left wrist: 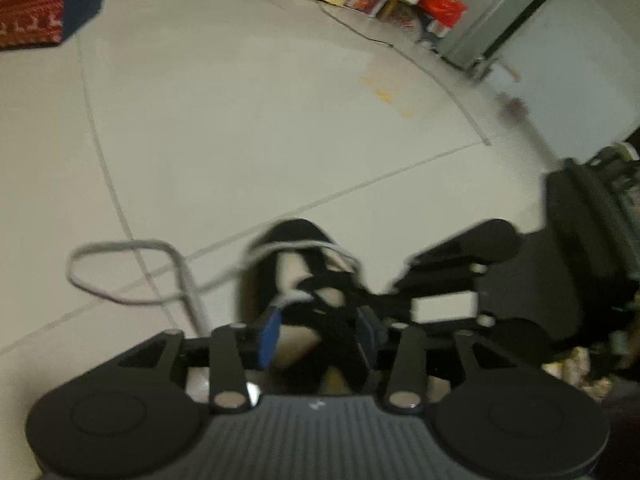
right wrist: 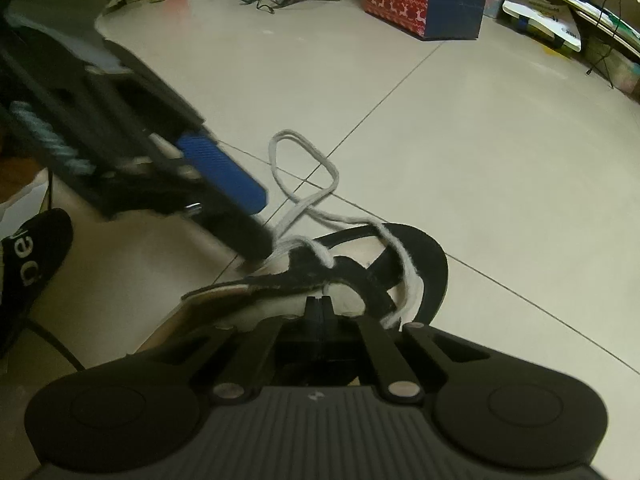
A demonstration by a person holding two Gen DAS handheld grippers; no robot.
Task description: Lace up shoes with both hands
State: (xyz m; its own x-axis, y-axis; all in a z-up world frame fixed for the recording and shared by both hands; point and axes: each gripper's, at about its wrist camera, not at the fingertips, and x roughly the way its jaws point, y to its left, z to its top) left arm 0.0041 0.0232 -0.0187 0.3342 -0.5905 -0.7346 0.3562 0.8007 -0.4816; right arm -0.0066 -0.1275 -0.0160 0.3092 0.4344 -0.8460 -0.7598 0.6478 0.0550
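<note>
The right gripper (right wrist: pixel 320 312), jaws closed together, presses at the near edge of the black-and-white shoe (right wrist: pixel 360 276) on the pale tiled floor (right wrist: pixel 480 140). The left gripper (left wrist: pixel 318 332) stands open above the shoe, nothing between its blue pads; beyond the shoe trails a looped white lace (right wrist: pixel 304 168).

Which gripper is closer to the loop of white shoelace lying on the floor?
Left. The left gripper reaches down beside the shoe, on the side where the lace loop trails off across the floor. The right gripper sits shut at the shoe's near end, with the shoe between it and the loop.
</note>
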